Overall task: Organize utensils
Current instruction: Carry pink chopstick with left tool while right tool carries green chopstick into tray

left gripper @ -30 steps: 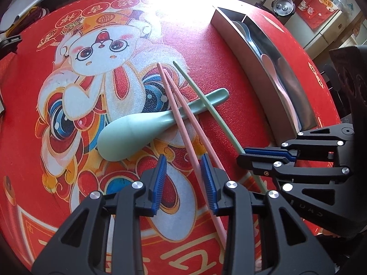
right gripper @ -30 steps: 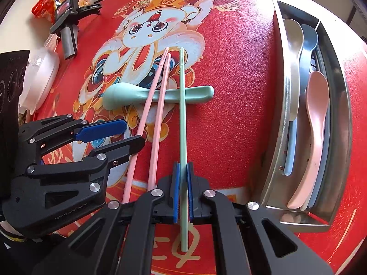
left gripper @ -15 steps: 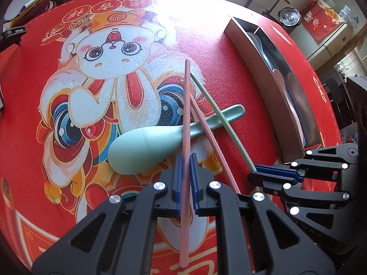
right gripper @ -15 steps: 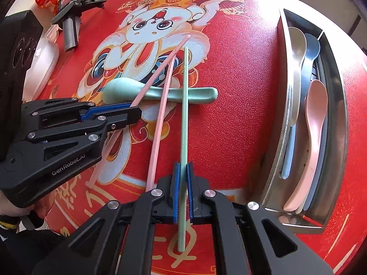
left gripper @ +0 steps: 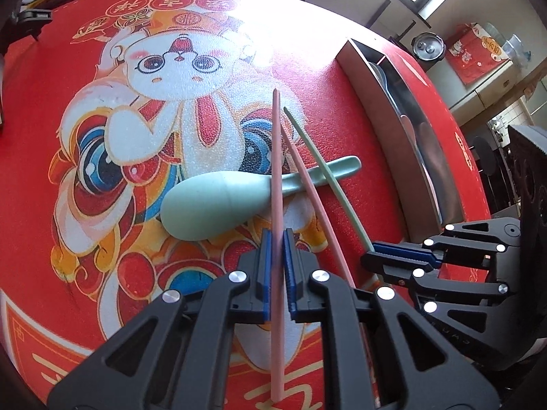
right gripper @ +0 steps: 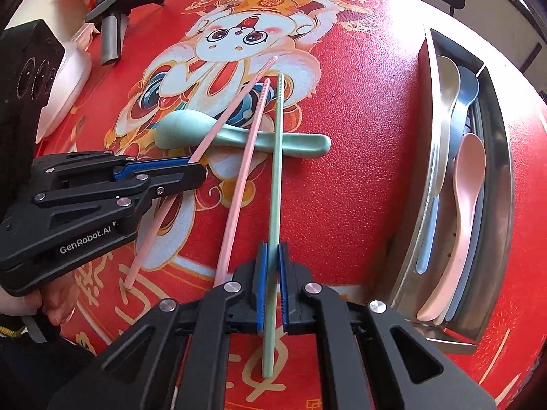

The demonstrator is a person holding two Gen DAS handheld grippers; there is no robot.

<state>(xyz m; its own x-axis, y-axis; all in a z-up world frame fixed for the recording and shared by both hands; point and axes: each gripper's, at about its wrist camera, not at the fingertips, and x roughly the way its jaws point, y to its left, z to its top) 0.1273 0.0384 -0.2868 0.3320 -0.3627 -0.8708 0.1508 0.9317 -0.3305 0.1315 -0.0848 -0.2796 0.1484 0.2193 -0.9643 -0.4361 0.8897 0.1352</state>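
Where the blue pads of the left gripper (left gripper: 277, 270) close on the gripped pink chopstick (left gripper: 276, 184), hides a short stretch of its shaft; clamps it tight, far tip lifted over the mint spoon (left gripper: 218, 205), near end poking back between the black finger frames. Likewise shut, the right gripper (right gripper: 271, 287), pinching the green chopstick (right gripper: 277, 177) low on its length, ribbed tip pointing away, butt end reaching back under the camera. Lies loose between those two, the second pink chopstick (right gripper: 244, 174), its lower end lost behind the right gripper's frame. Crosses under all three sticks, the mint spoon, bowl to the left, handle to the right, flat on the red mat (right gripper: 359, 171).

Reads "GenRobot.AI" in white on the left gripper's side as seen from the right wrist; just below, shows part of a bare hand (right gripper: 58, 304), mostly cut off by the frame edge. Carries gold Chinese characters along the mat's borders, too distorted to read, around a cartoon white rabbit (right gripper: 236, 39) in round glasses.

Stands at the right edge of the mat, the steel tray (right gripper: 430, 157), holding a grey, a blue and a pink spoon (right gripper: 468, 198) stacked lengthwise, lower ones largely covered. Sits far left a black handheld device (right gripper: 112, 20), blurred, with red packaging behind.
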